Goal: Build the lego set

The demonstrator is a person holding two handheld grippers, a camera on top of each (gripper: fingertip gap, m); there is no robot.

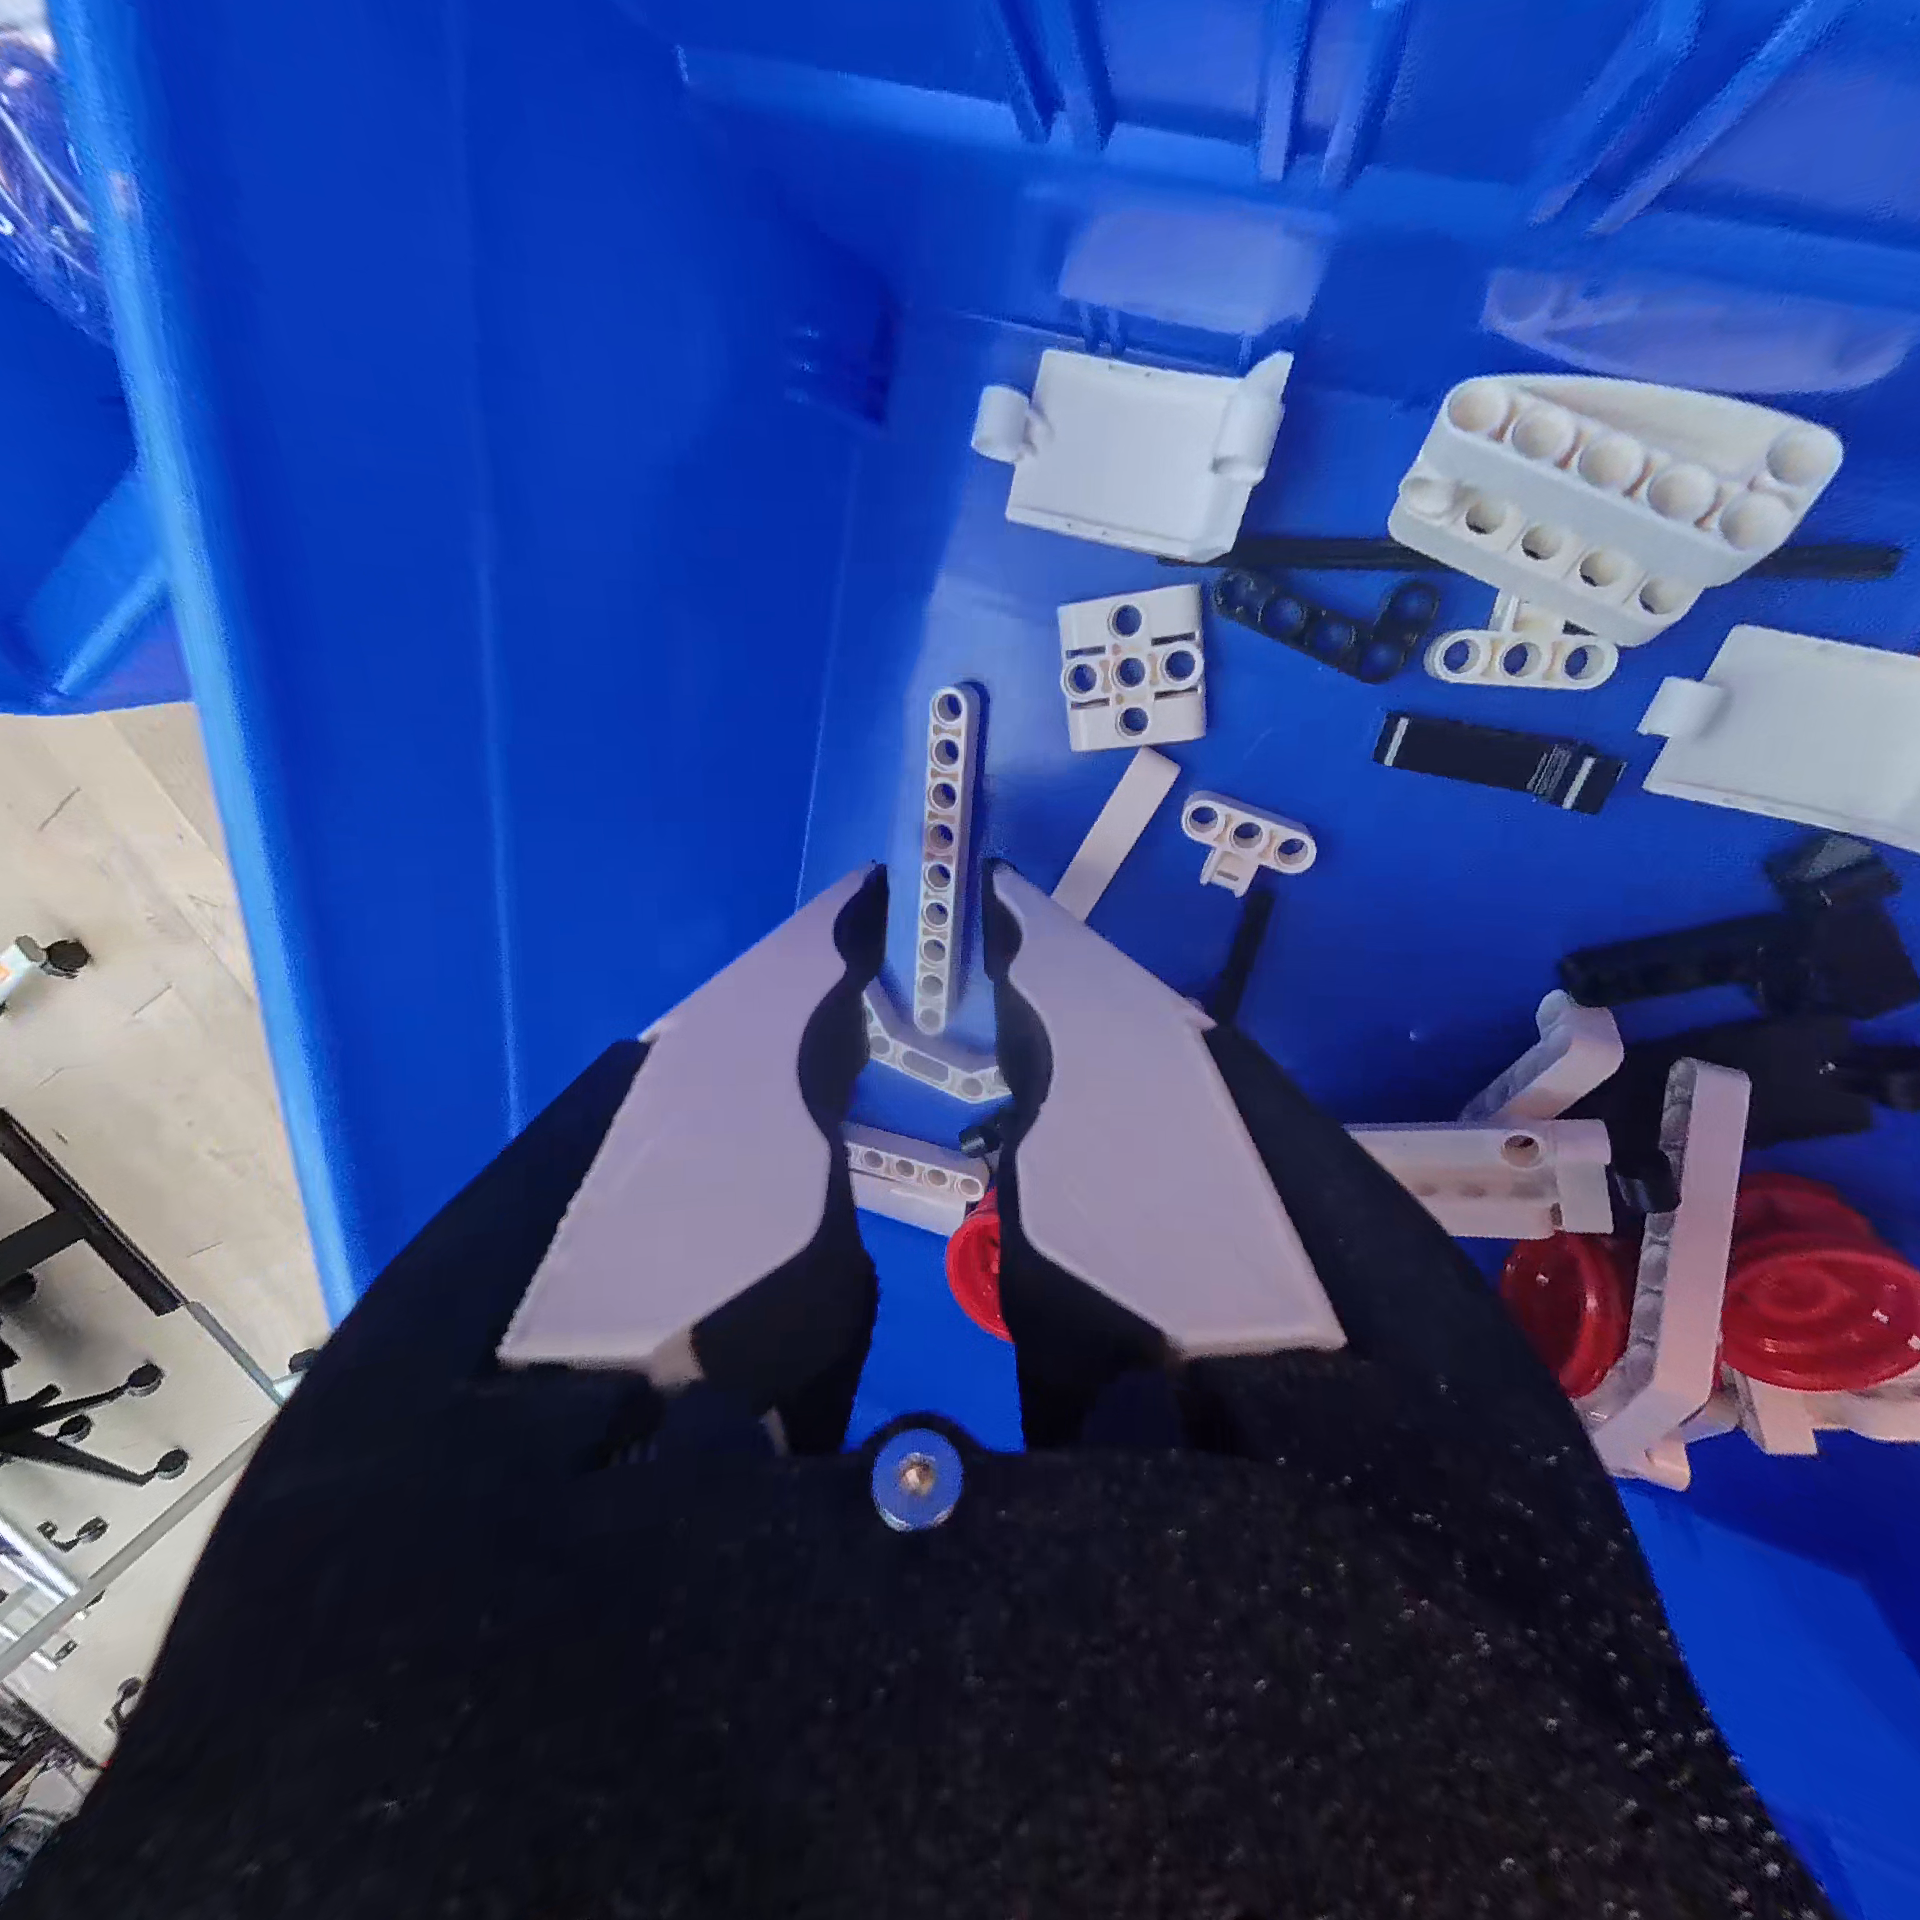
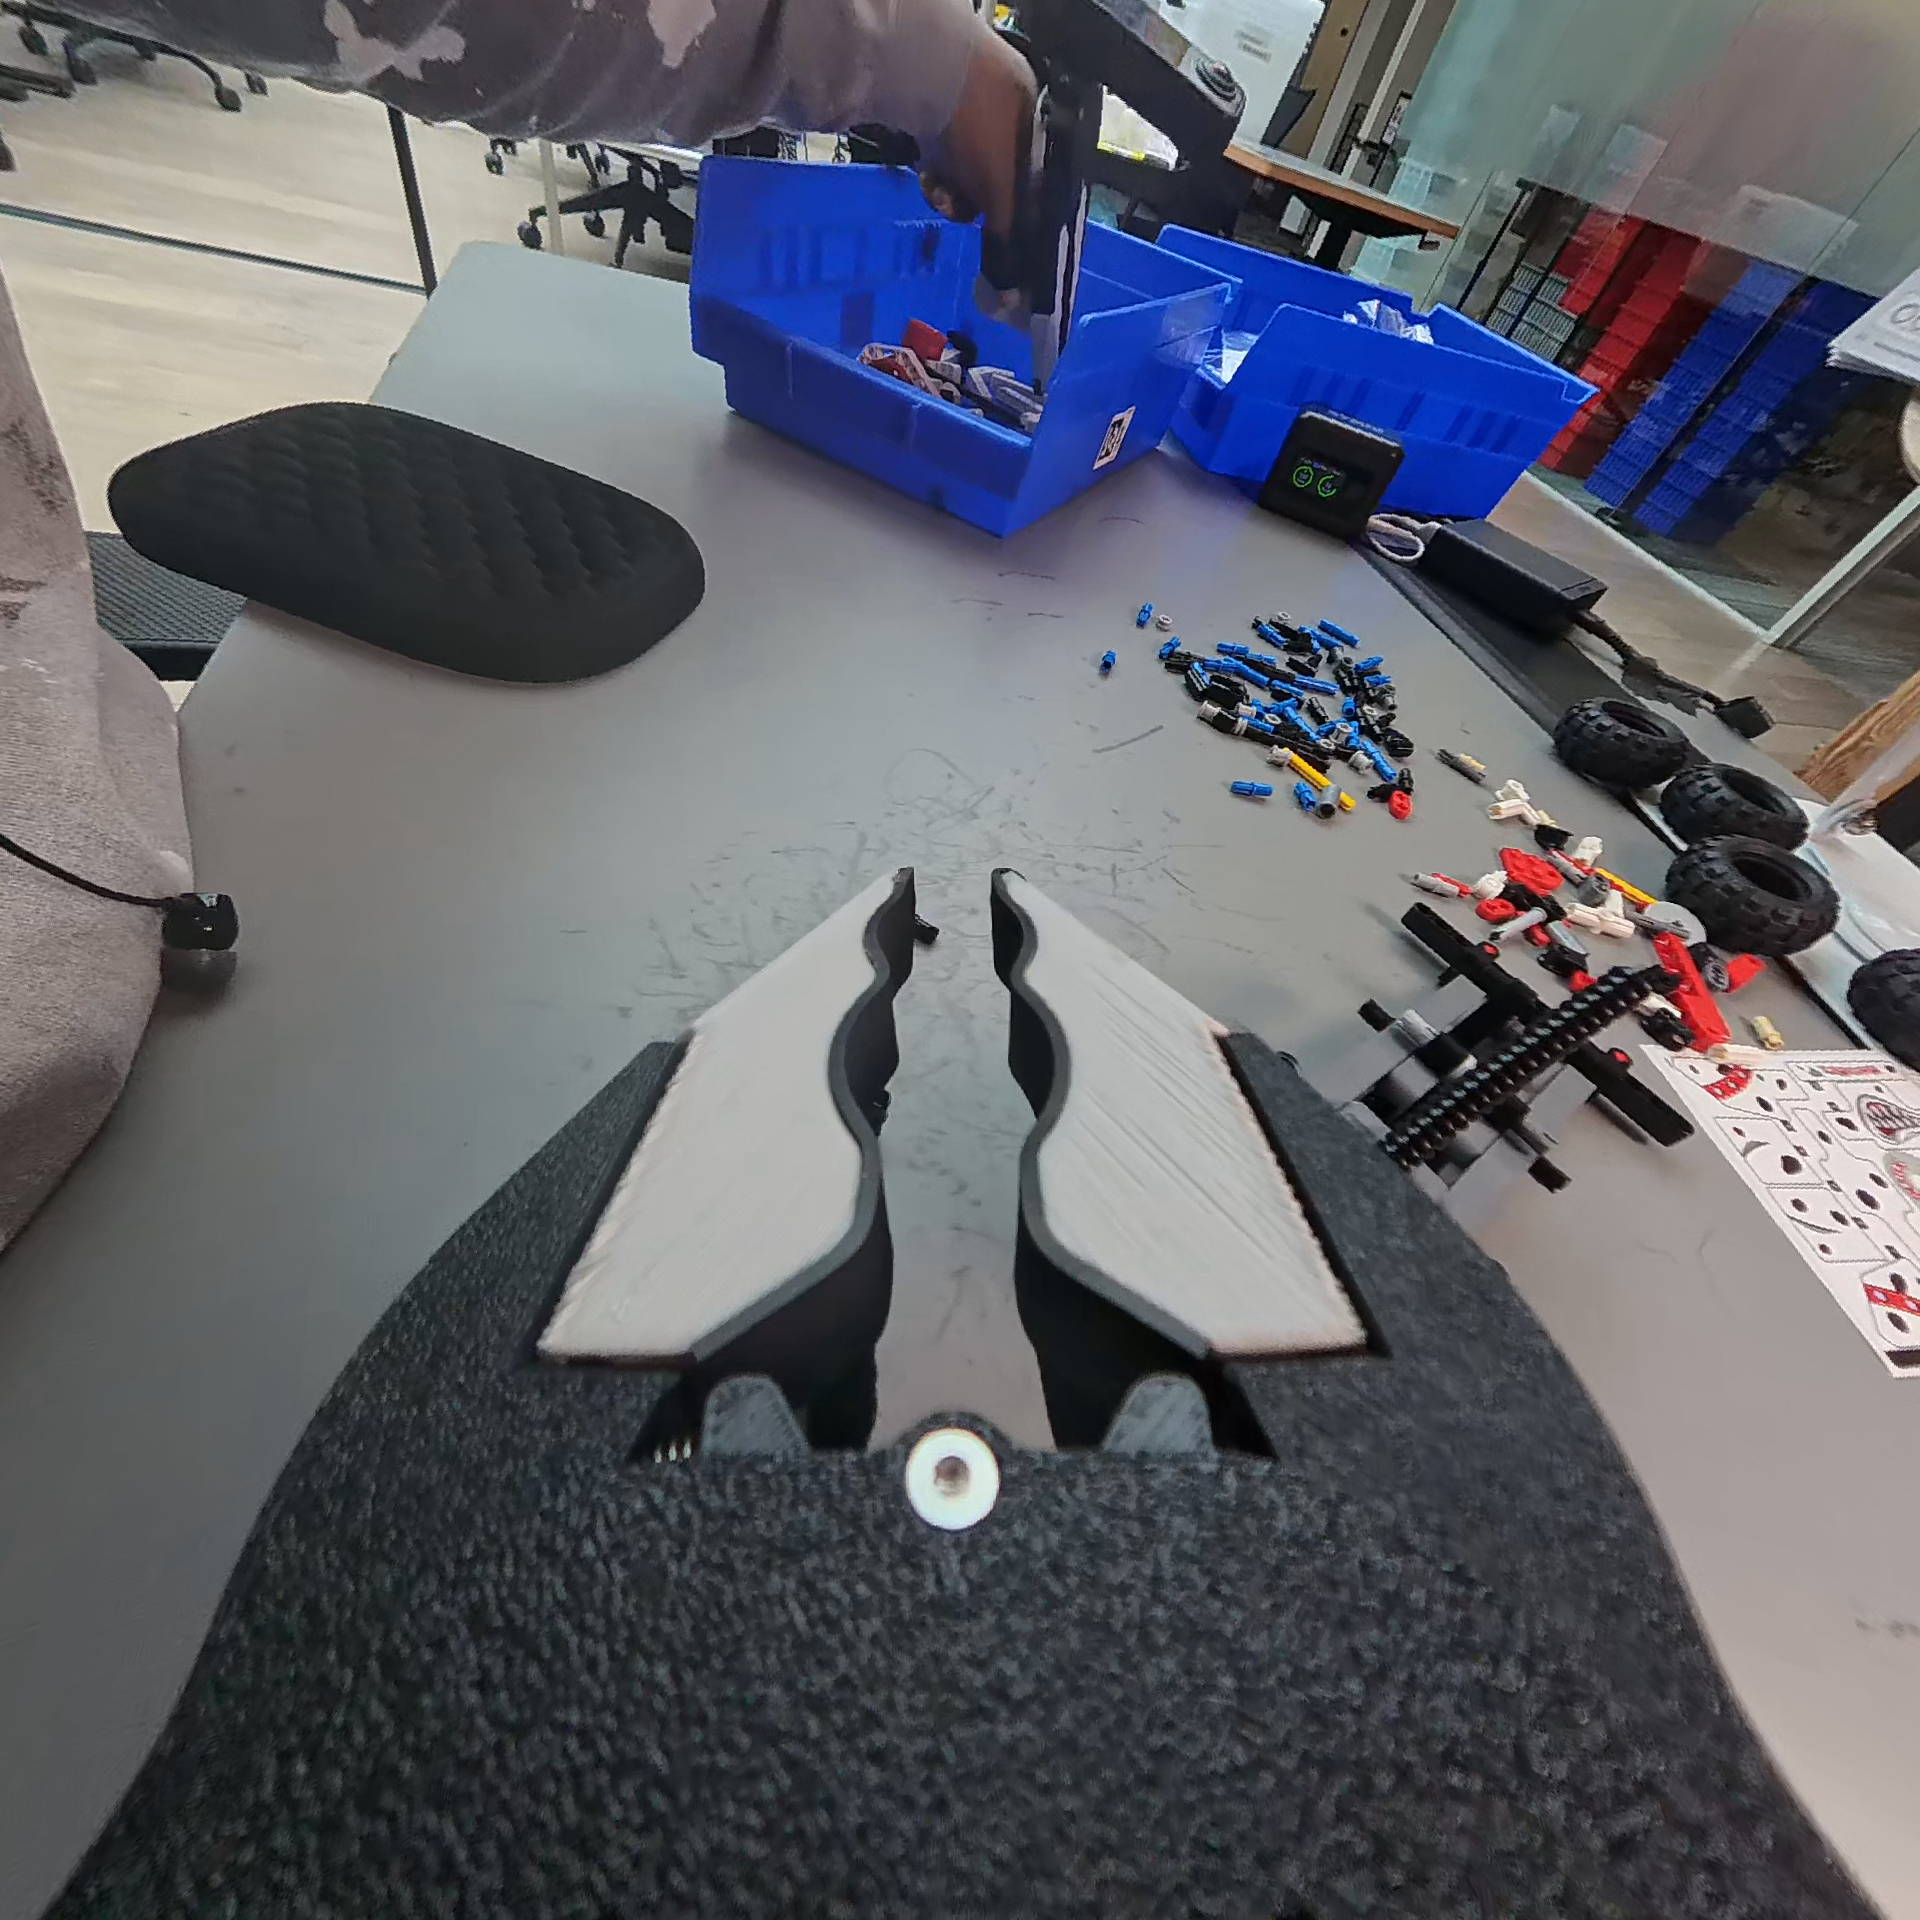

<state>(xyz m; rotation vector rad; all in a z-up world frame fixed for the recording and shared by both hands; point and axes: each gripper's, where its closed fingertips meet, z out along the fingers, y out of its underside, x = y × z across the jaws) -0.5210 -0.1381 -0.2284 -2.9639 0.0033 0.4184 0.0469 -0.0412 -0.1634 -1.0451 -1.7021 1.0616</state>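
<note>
My left gripper [image 1: 937,883] is down inside a blue bin [image 1: 623,520] of loose parts. Its jaws stand slightly apart on either side of a long white holed beam [image 1: 948,790], which leans near the bin's wall; no firm grip shows. Around it lie white panels [image 1: 1132,457], a square white connector [image 1: 1132,675] and red wheel hubs [image 1: 1808,1309]. My right gripper [image 2: 953,899] hovers over the grey table [image 2: 623,831], open a little and empty. In the right wrist view a hand holds the left gripper [image 2: 1039,312] in the bin [image 2: 831,416].
On the table to the right lie a heap of small blue and black pins [image 2: 1299,696], a black frame assembly [image 2: 1507,1081], red and white small parts [image 2: 1579,914], black tyres [image 2: 1745,894] and a sticker sheet [image 2: 1829,1174]. A second blue bin [image 2: 1455,395] and a black pad [image 2: 416,540] stand farther back. Spacing between my two grippers at the tips: around 60 centimetres. The square white connector [image 1: 1132,675] is about 4 centimetres from my left fingertips.
</note>
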